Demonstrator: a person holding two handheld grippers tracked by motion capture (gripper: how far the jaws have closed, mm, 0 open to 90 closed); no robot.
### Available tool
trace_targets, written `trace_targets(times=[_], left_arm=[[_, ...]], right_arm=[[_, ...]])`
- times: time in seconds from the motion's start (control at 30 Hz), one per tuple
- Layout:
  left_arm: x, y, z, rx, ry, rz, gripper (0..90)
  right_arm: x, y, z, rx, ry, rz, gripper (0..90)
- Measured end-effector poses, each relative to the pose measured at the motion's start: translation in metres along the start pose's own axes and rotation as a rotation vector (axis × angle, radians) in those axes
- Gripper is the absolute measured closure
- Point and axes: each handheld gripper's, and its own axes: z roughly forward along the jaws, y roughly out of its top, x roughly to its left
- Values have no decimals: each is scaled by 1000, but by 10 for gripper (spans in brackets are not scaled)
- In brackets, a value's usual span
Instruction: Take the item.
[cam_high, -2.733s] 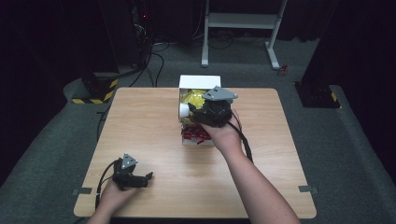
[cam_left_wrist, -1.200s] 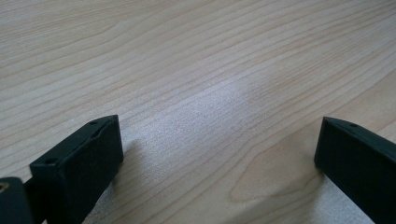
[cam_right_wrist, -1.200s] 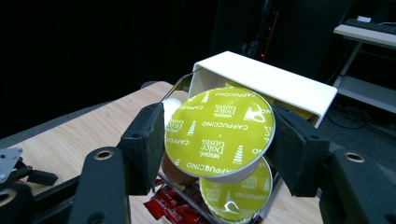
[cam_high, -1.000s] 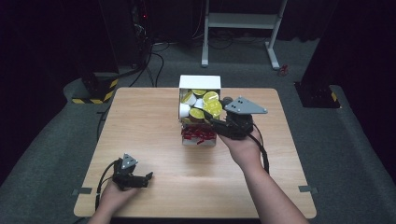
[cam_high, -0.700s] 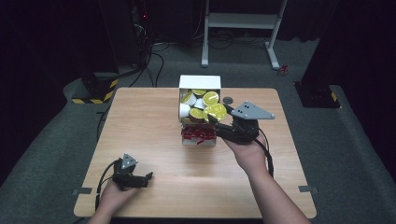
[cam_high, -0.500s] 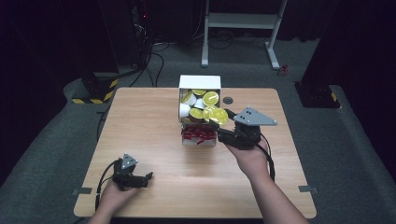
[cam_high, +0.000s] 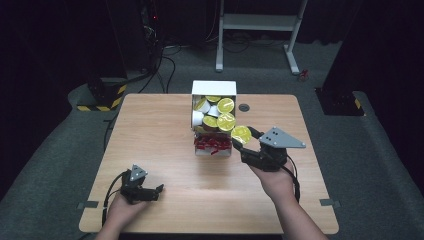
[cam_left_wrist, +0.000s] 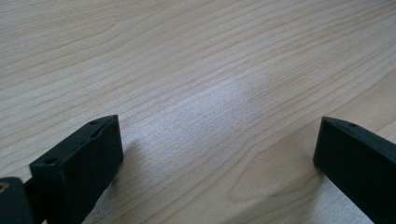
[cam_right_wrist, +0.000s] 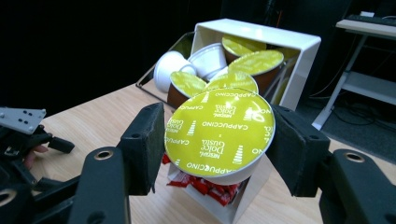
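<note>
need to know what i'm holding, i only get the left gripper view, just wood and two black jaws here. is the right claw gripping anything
Observer: Yes. The right claw is shut on a capsule with a yellow-green lid, a pad on each side.
Operator: can you read the lid
Observer: In the right gripper view it reads Cappuccino.
Operator: where did it come from
Observer: I can't tell that, but in the high view a white box of like capsules lies just left of the claw.
Operator: and my left claw
Observer: The left claw lies open at the table's near left, far from the box.

Capsules (cam_high: 219, 113) in box (cam_high: 214, 88), sachets (cam_high: 212, 144) in front
</note>
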Motion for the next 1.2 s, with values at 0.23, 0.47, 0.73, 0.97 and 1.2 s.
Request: trace_targets(times=[0.23, 0.47, 0.73, 0.97, 1.2], left_arm=[[0, 0, 0, -1, 1, 0, 17], [0, 0, 0, -1, 2, -1, 18], [-1, 0, 0, -1, 5, -1, 18], [-1, 0, 0, -1, 5, -1, 18], [0, 0, 0, -1, 5, -1, 18]], right_arm=[[-3, -18, -9, 1, -3, 16, 403], [-13, -35, -18, 21, -61, 14, 402], [-30, -49, -22, 54, -101, 36, 403], [-40, -54, -20, 64, -132, 40, 402], [-48, -57, -13, 79, -150, 42, 403]])
